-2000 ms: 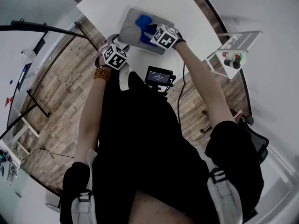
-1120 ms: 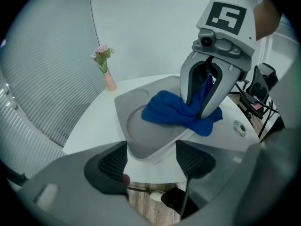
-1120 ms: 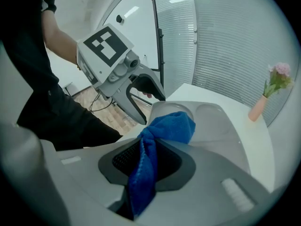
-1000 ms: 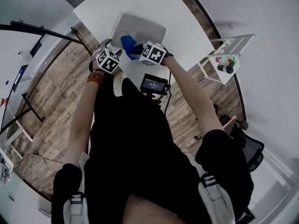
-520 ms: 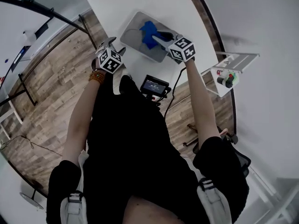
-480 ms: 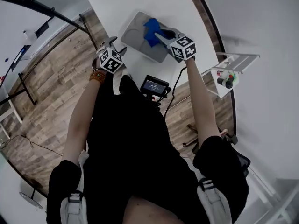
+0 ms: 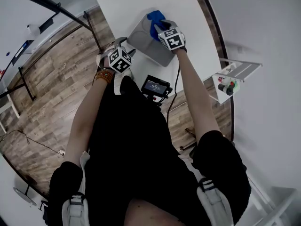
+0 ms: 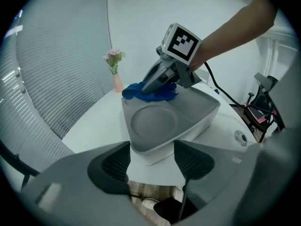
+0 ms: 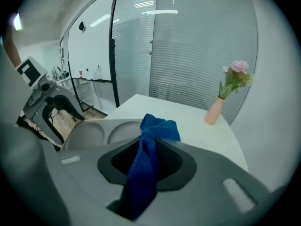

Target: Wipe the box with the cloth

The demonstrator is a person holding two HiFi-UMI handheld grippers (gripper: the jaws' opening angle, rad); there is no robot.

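Note:
A grey box (image 7: 148,44) with round recesses in its top sits on the white table (image 7: 127,4). At the box's far edge, my right gripper (image 7: 162,27) is shut on a bunched blue cloth (image 9: 157,128), which hangs out past the fingertips. Its jaws have just been opening a little, with the cloth still pinched between them. In the left gripper view the cloth (image 8: 150,92) rests on the box's far rim. My left gripper (image 8: 153,161) is open at the box's near corner (image 8: 150,149), a jaw on either side of it, apart from it.
A pink vase with flowers (image 9: 216,109) stands further back on the table. A small black screen (image 7: 156,86) is at the table's near edge, with a cable beside it. A white rack (image 7: 230,81) stands to the right, a black rail (image 7: 47,13) to the left.
My right gripper has carried the blue cloth from the box's near left side, across its top, to the far edge. The left gripper has stayed by the near corner.

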